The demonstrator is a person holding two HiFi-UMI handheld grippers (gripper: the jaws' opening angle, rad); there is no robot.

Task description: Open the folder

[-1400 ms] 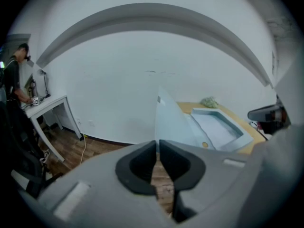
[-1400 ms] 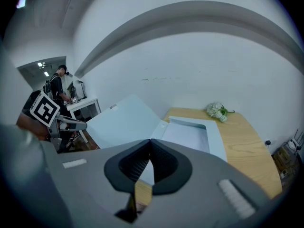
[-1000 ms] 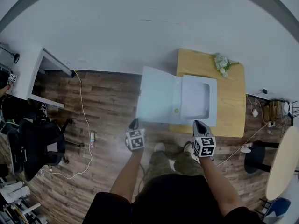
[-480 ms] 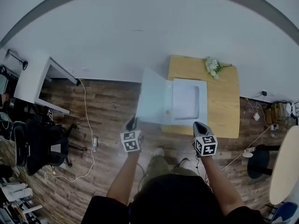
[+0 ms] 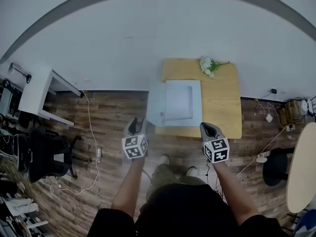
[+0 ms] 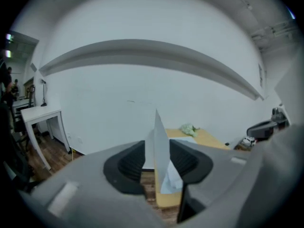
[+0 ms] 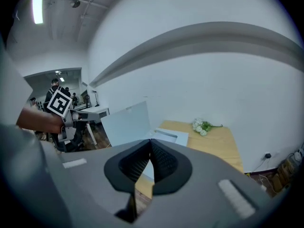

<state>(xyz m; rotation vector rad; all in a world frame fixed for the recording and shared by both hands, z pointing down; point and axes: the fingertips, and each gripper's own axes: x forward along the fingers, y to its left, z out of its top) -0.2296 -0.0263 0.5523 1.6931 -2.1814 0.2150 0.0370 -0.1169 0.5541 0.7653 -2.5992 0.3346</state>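
head view: the print on show is the black and white square markers on the cubes of the left gripper (image 5: pixel 137 126) and the right gripper (image 5: pixel 207 129). the room has a plain white wall (image 5: pixel 148 38) and a dark wood plank floor (image 5: pixel 113 107). a white desk (image 5: pixel 39 90) and a black chair (image 5: pixel 47 154) sit off to the left, with a white cable (image 5: pixel 92 127) trailing across the floor. the folder (image 5: pixel 174 102) lies open on the light wooden surface (image 5: pixel 222 107), toward its front left corner, with the left cover reaching past the left edge. a small bunch of white flowers (image 5: pixel 208 64) sits at the back edge. both grippers hang near the front edge, the left one by the front left corner and the right one further right. neither is touching the folder.

left gripper view: the jaws are apart and have just been opening, with nothing gripped. the folder's raised cover shows edge-on through the gap, but it's further out, clear of the pads.

right gripper view: the jaws are closed tip to tip and empty. the folder is ahead and a bit left, cover tilted up, flowers behind it.
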